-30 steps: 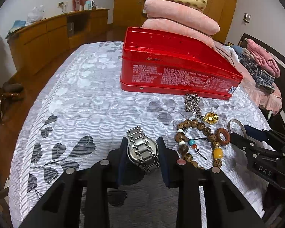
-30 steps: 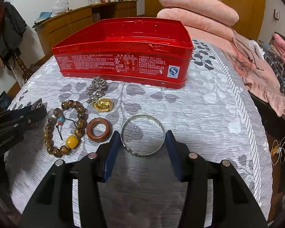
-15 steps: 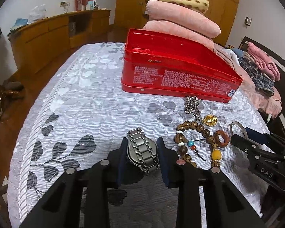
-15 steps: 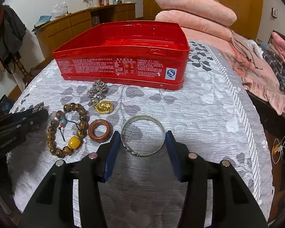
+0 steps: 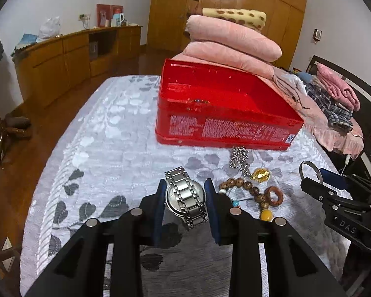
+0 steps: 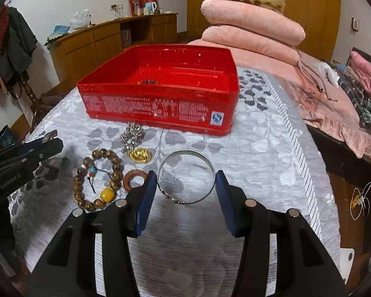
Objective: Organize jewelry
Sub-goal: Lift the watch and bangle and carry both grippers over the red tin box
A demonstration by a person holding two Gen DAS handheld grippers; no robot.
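Left wrist view: we hold the steel watch clamped between the left gripper pads, lifted off the bedspread. Our right gripper is closed on the silver bangle. Red tin sits beyond, open; bead bracelet, wooden ring and gold pendant lie between.

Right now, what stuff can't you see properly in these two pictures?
- Inside the red tin: both views show only the top of something small; the front wall hides the rest.
- The print on the tin's side: too small and blurred in both views.
- The watch dial, left wrist view: its own metal band covers it.
- The wooden bead bracelet, left wrist view: the left gripper finger covers its near part.
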